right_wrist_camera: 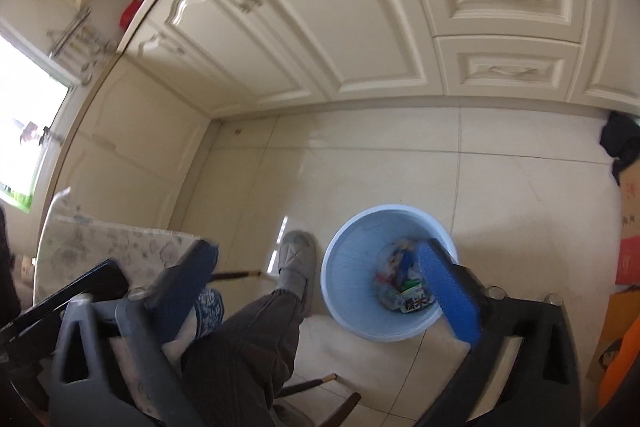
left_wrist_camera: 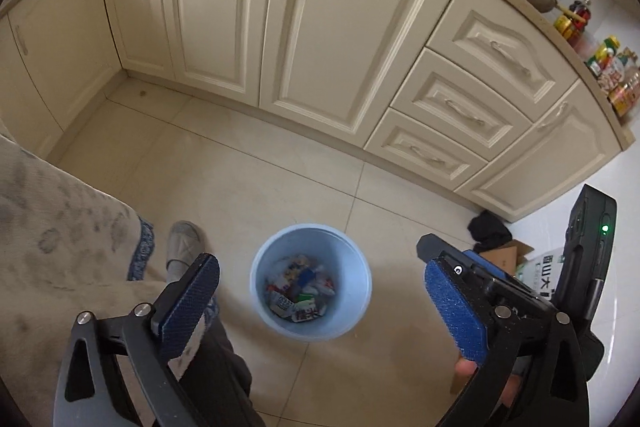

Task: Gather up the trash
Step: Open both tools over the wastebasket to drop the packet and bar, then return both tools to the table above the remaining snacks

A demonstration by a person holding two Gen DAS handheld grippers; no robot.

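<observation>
A: How stands the left hand-held gripper?
B: Its jaws are spread fully wide, and nothing is between the blue pads. They touch nothing. Through the gap I see the light blue trash bin on the tiled floor, below the gripper.

A: And the right hand-held gripper?
B: Also wide apart and empty. In its own view the bin lies toward 3 o'clock from the middle, and the right pad covers part of the bin's opening. I cannot tell if it is over the rim or only before it in the picture.

A: Where is the trash?
B: The trash lies at the bottom of the bin: crumpled wrappers and small cartons with print.

A: What is around?
B: A grey slipper of the person is at 9 o'clock from the bin, just beside it. The cream cabinets stand at 12 o'clock. A cardboard box and a dark cloth lie at 3 o'clock on the floor.
</observation>
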